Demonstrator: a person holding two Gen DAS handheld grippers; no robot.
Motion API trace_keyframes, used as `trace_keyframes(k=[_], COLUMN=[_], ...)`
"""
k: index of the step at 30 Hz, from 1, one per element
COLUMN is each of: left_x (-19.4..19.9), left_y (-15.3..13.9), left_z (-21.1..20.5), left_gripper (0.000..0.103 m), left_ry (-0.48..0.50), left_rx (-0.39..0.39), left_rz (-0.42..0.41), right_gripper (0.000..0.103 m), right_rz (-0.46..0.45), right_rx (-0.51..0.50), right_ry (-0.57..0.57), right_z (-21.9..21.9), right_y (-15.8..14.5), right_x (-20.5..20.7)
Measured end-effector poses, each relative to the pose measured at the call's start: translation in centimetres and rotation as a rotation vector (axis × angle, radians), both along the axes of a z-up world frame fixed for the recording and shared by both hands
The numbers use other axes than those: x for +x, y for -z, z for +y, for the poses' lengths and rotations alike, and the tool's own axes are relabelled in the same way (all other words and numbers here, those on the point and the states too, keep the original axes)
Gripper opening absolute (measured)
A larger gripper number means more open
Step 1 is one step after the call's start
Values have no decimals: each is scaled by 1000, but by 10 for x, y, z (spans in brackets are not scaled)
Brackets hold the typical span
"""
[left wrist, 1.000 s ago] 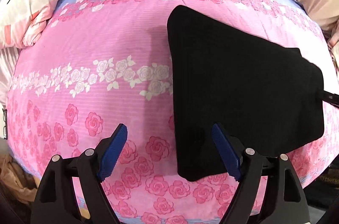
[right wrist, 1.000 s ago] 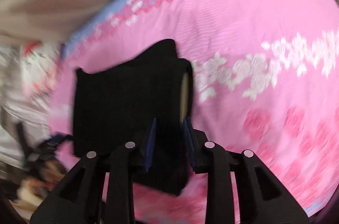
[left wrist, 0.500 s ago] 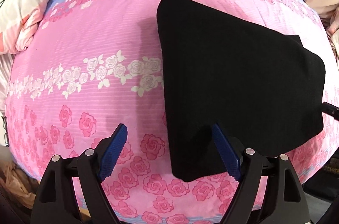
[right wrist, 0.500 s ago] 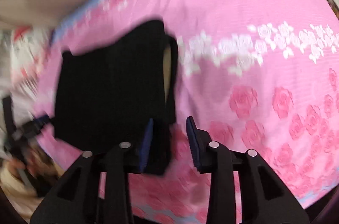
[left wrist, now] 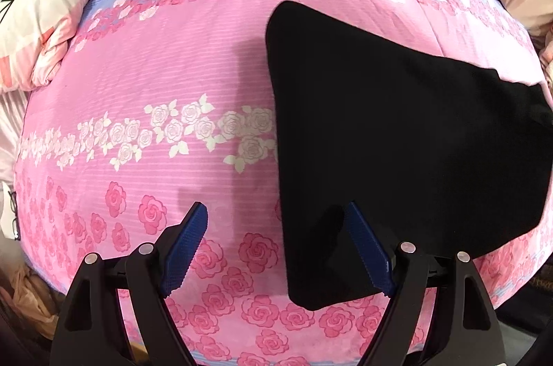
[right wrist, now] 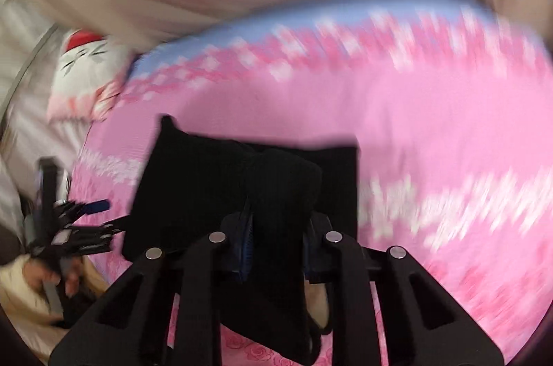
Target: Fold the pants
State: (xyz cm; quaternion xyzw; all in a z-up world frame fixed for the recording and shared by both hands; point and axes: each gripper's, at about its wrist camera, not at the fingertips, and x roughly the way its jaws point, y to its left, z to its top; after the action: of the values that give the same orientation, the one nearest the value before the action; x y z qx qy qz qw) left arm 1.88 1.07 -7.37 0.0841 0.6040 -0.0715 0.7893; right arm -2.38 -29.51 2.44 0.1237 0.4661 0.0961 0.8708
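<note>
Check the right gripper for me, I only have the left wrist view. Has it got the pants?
Observer: Yes. The right gripper is shut on the pants. Its jaws have just been closing, with cloth between them.
Operator: Flat pinch or a bunch?
Observer: A bunch. A thick hump of fabric stands up between the pads, at the edge nearest that camera.
Operator: Anything on my left gripper from that side?
Observer: A hand grips its handle. The left gripper sits open beside the pants' left edge in the right wrist view, which is blurred.
</note>
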Motion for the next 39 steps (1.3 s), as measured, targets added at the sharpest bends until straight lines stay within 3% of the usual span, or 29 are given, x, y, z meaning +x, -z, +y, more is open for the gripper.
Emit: trace_keyframes(k=[2,3,4,5,7,8,10,11,14,20,26,28,32,33,34,35,37,39], left_x=[2,4,7,9,12,14,16,16,19,27,26,24,20,21,20,20,24,23], left_y=[-1,0,3,5,11,14,15,14,16,38,57,57,58,57,57,56,51,45], left_z=[2,2,1,0,-3,-4,-3,-2,8,11,4,3,-9,-11,-13,-16,-23,-27], left_gripper=[80,80,80,80,81,82,83,83,84,84,89,92,95,95,93,89,59,48], left_ry=[-12,-14,-15,-16,-13,-9,-15,-18,-52,-95,-119,-116,-80,-73,-67,-64,-46,-39], left_rx=[3,5,9,9,13,14,12,-1,-110,-293,-358,-367,-334,-328,-324,-324,-385,-366], left_rz=[-13,-15,-13,-11,-7,-4,0,2,50,192,253,246,210,202,197,193,209,207], right_gripper=[21,28,39,41,42,46,75,76,76,70,69,59,52,44,36,35,31,30], right_rz=[-77,-61,-1,130,286,268,201,168,200,292,259,264,278,279,276,272,263,245], right_rx=[-67,-75,-77,-70,-42,31,140,182,318,395,441,460,418,406,409,415,381,372], right_ry=[4,15,23,41,101,125,216,255,247,198,185,182,181,186,182,184,191,192], right_z=[3,-2,-11,-24,-43,-49,-68,-77,-83,-64,-56,-56,-51,-49,-48,-47,-41,-40], right_y=[-16,-9,9,46,87,88,79,76,92,130,135,135,134,133,131,129,120,108], right_x=[12,22,34,49,50,44,18,2,-19,-26,-27,-26,-25,-24,-25,-25,-26,-30])
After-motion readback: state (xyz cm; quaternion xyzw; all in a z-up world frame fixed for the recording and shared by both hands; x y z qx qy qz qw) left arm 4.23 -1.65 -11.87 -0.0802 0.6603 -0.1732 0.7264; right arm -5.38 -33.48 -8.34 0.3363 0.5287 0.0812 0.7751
